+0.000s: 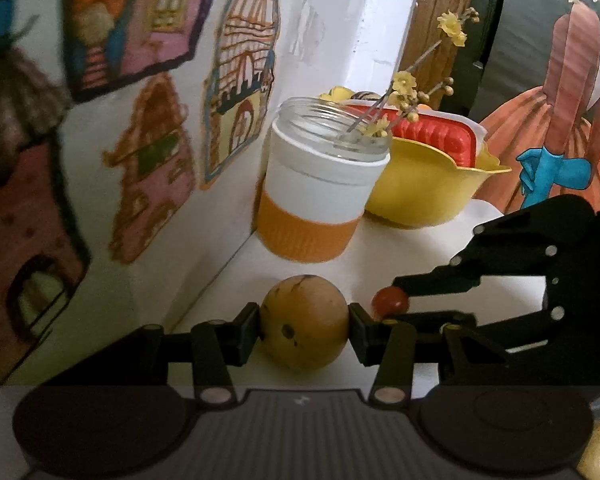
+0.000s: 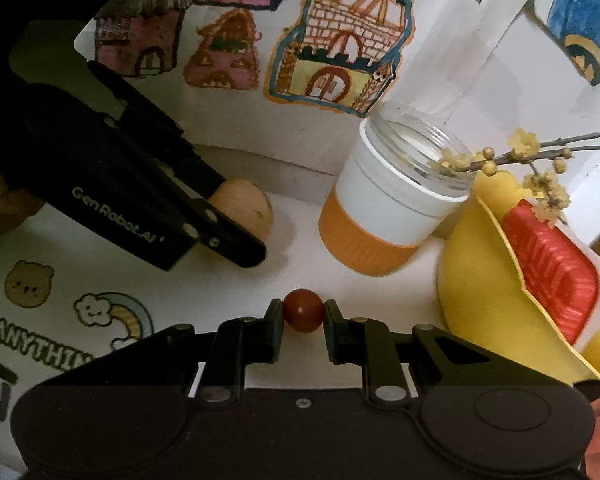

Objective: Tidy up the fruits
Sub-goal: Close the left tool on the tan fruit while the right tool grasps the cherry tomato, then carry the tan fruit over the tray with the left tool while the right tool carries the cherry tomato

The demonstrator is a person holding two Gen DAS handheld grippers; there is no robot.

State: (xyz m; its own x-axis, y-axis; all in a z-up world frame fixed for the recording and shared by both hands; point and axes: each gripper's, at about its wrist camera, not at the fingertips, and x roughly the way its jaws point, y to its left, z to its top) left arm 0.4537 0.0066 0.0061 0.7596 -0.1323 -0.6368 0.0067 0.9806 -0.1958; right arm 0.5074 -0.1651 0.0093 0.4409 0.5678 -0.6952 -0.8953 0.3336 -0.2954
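Fruits in mid-sort: the left tool [image 1: 304, 330] clamps a tan round fruit [image 1: 304, 322] while, to its right, the right tool [image 2: 303, 314] pinches a small red fruit [image 2: 303, 311], both low over the white counter [image 2: 228, 284]. Next, likely carrying them ahead to the yellow bowl [image 2: 480, 280], past the jar [image 2: 384, 208], against a wall of house drawings [image 2: 340, 44].

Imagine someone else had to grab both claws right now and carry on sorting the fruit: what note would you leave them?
Left claw: shut on the tan round fruit, low over the white table.
Right claw: shut on the small red fruit, just right of the left one.
Behind them: a glass cup with an orange sleeve, and a yellow bowl already holding a red tray.
Done: both fruits gripped.
Left: probably carry each to the bowl and release; neither is in any container yet.
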